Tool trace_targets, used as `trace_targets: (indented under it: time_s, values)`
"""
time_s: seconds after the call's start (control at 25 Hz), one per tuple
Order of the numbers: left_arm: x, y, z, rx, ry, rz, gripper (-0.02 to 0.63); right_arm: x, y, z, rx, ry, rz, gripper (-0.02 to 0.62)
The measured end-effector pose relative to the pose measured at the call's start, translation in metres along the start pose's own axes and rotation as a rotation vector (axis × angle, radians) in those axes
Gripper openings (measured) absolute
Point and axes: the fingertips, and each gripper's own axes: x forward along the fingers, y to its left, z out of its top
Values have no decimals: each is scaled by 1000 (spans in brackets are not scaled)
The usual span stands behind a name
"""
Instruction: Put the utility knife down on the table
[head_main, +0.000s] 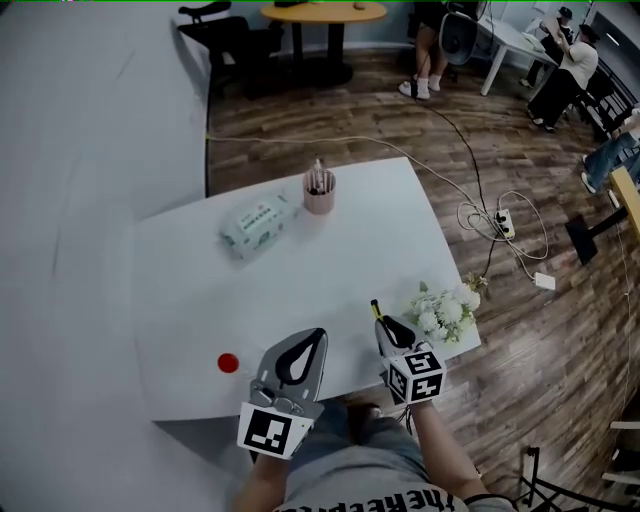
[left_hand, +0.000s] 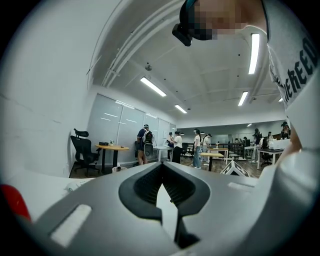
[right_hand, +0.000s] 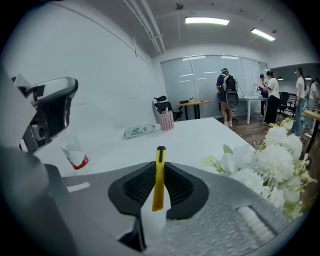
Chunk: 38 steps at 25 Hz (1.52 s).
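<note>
utility knife (right_hand: 158, 187), yellow with a dark end, is clamped on edge between the jaws of the right gripper (head_main: 383, 322) and points forward past their tips. the jaws are closed narrowly onto its slim body. it sits over the near right part of the white table (head_main: 340, 260), close to a bunch of white flowers (head_main: 443, 308); whether it touches the top i cannot tell. the left gripper (head_main: 315, 338) is over the near edge with its jaws together and nothing between them

by my reading the carry is about done and the setting down is not yet made. the next move calls for lowering the knife to a bare patch left of the flowers, laying it flat, then parting the jaws and drawing back without dragging it

the tabletop is plain and mostly bare: a wipes pack (head_main: 257, 223) and a pink pen holder (head_main: 319, 190) stand at the far side, and a small red-capped thing (head_main: 229, 362) lies near the left gripper. around it is a wood-plank floor with a cable and power strip (head_main: 503, 224), a round yellow table (head_main: 323, 12), and people standing far off
</note>
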Motion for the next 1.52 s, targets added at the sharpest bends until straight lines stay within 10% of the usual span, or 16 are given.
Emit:
trace_targets:
  time_s: [1.52]
  values:
    - [3,8,-16,-29,48,-31,16,33,-11,-42,-25,214,-105,83]
